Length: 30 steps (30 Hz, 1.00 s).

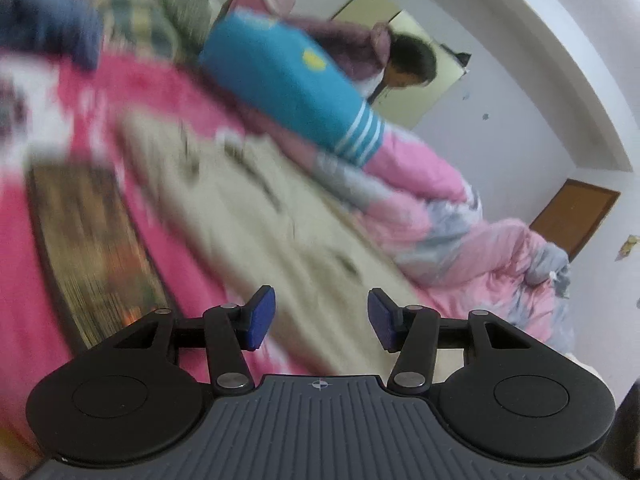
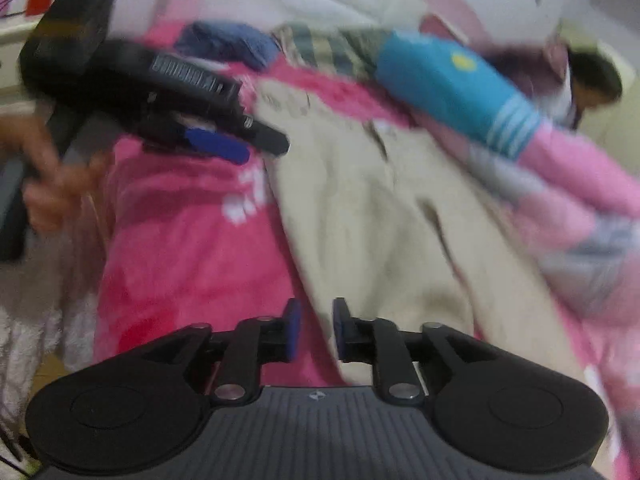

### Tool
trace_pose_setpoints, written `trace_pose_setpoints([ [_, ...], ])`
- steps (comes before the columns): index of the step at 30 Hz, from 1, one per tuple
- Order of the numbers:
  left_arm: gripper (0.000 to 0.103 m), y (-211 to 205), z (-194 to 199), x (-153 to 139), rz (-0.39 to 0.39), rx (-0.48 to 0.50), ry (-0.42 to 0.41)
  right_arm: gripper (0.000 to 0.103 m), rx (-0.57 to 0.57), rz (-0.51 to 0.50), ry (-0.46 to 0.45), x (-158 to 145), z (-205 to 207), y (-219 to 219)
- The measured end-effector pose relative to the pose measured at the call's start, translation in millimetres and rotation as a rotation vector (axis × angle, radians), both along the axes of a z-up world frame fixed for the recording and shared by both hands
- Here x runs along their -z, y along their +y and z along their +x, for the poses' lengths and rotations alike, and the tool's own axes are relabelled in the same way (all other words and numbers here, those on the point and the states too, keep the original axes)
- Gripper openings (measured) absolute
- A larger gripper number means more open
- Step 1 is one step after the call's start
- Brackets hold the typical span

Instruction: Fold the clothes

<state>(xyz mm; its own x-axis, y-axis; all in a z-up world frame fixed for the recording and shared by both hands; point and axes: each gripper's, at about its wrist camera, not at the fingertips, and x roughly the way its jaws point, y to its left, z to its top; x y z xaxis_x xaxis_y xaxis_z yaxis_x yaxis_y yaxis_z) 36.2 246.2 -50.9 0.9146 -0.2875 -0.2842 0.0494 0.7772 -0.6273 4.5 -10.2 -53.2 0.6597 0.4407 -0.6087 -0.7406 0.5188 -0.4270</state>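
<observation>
Trousers (image 2: 384, 216) in beige cloth are the landmark: they lie spread lengthwise on a bright pink blanket (image 2: 188, 240), waist end far from both cameras and legs running toward them, with no fold that the blurred frames let me make out. Beyond their far end sits a blue sweater with white striped cuff (image 2: 452, 88), a plaid garment (image 2: 332, 48) and a dark blue bundle (image 2: 228, 42); whether those are folded or merely heaped I cannot tell. Judged from this, the trousers lie flat and open, which fits either laying out for folding or a garment just set down, so most of the folding looks left to do. To the right of the trousers a pale pink quilt (image 1: 472, 232) is bunched up. The left gripper (image 1: 321, 320) hovers above the trousers' near part, jaws wide apart and holding nothing; in the right wrist view it appears to the left of the trousers' waist, carried by a hand (image 2: 52, 184). The right gripper (image 2: 317, 330) hangs over the trousers' near left edge, jaws parted narrowly, with nothing between them as far as I can see.
</observation>
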Motion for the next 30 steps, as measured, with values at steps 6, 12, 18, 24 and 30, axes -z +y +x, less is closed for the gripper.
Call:
trace_pose_setpoints([
  [6,0.086,69,63,-41,0.219,-0.051,0.119,0.026,-0.039,0.042,-0.045,12,7,24],
  [12,0.086,125,169,-13,0.288,0.004,0.396,0.024,-0.073,-0.017,-0.106,31,8,51],
  [18,0.043,137,192,14,0.220,-0.007,0.442,0.010,-0.040,-0.051,-0.128,43,20,63],
  [24,0.008,142,190,-6,0.241,-0.007,0.358,0.001,-0.015,0.154,0.075,5,37,46],
  [30,0.007,151,197,-2,0.264,-0.013,0.386,0.001,-0.031,0.284,0.287,-4,58,45],
])
